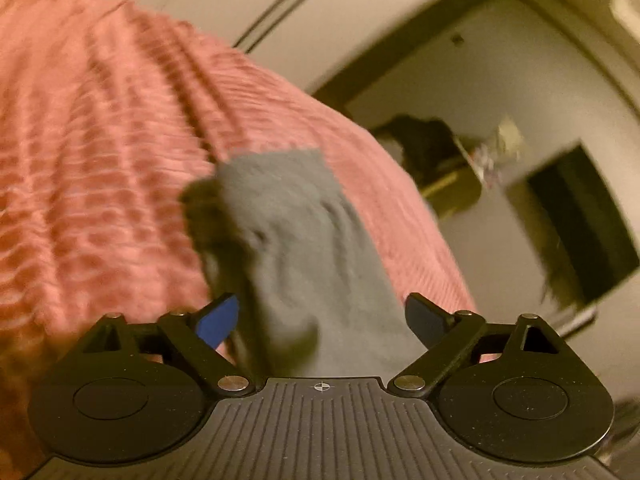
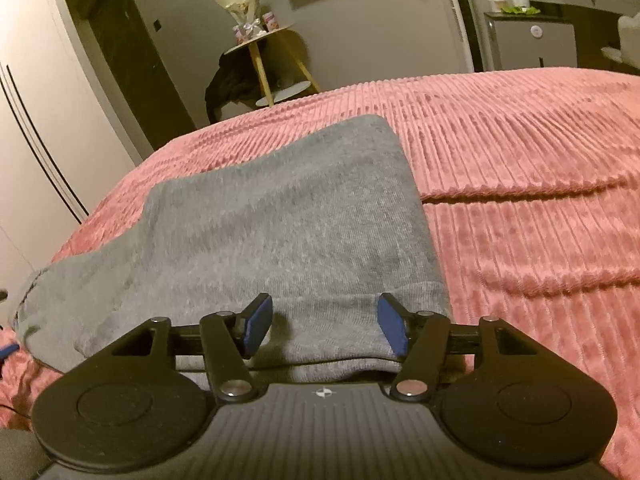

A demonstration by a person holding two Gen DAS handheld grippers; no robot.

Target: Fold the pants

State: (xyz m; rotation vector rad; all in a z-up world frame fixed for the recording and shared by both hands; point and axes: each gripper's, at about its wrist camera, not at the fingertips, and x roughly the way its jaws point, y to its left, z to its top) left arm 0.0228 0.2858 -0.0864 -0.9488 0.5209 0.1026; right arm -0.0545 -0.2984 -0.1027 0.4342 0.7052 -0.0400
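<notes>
Grey pants (image 2: 280, 224) lie spread on a pink ribbed bedspread (image 2: 520, 160). In the right wrist view my right gripper (image 2: 324, 326) is open, its blue pads wide apart just above the near hem of the pants. In the blurred left wrist view a narrow strip of the grey pants (image 1: 304, 248) runs away from the camera over the bedspread (image 1: 100, 180). My left gripper (image 1: 322, 318) is open with the cloth passing between and under its fingers. I cannot tell whether the fingers touch the cloth.
A small round side table (image 2: 260, 40) with a bouquet stands beyond the bed, dark clothing (image 2: 228, 84) hanging beside it. White wardrobe doors (image 2: 36, 120) are at the left. A cabinet (image 2: 532, 40) stands at the back right.
</notes>
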